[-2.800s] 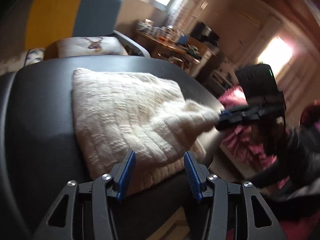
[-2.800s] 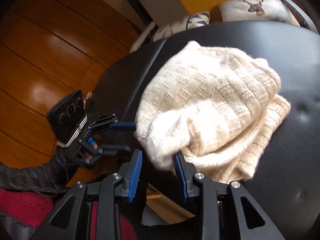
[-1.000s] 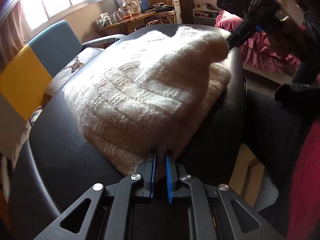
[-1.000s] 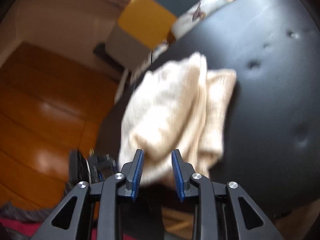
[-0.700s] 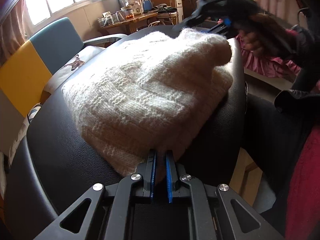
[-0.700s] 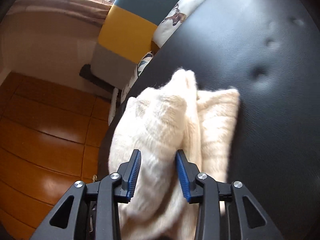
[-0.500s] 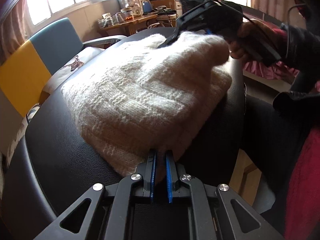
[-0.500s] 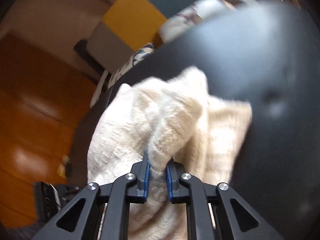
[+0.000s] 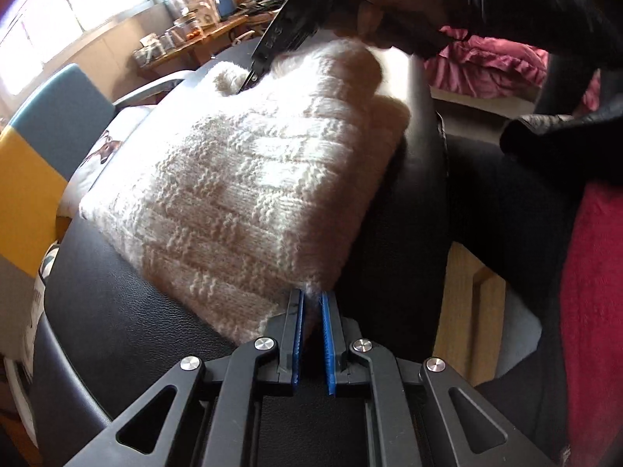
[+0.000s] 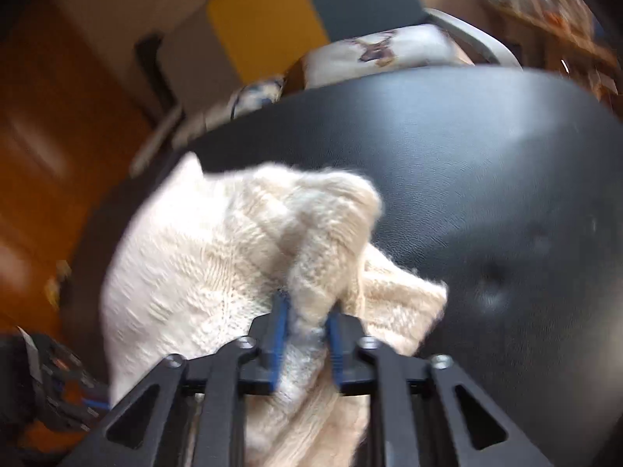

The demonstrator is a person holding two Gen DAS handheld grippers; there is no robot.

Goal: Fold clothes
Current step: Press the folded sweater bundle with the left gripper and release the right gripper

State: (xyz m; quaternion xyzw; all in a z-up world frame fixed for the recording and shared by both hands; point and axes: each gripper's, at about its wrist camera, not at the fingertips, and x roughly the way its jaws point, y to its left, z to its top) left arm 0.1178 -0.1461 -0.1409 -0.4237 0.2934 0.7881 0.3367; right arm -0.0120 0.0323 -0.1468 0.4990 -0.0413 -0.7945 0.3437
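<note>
Two corners of the cream, chunky-knit folded sweater (image 9: 249, 179) are in my grip. It lies on the black leather-look padded tabletop (image 9: 117, 334), bunched toward the edge nearest me, with a second layer of knit showing underneath along its right side.

My left tongs (image 9: 310, 311) are clamped on the sweater's near corner, the blue pads almost together with only a thin tuft of wool between them, low against the tabletop's near edge.

My right tongs (image 10: 305, 325) are clamped on a thick ridge of the knit at the sweater's opposite end; in the left wrist view they (image 9: 253, 74) come down from above onto the far corner, with my hand (image 9: 373, 11) and black sleeve (image 9: 537, 4) behind them. The fabric there is pulled up into a hump, though the right wrist view is motion-blurred, so I cannot tell how far it is lifted off the surface.

Past the tabletop's far edge stand a yellow-and-teal chair (image 10: 307, 11) and a white cushion with a deer print (image 10: 373, 52).
</note>
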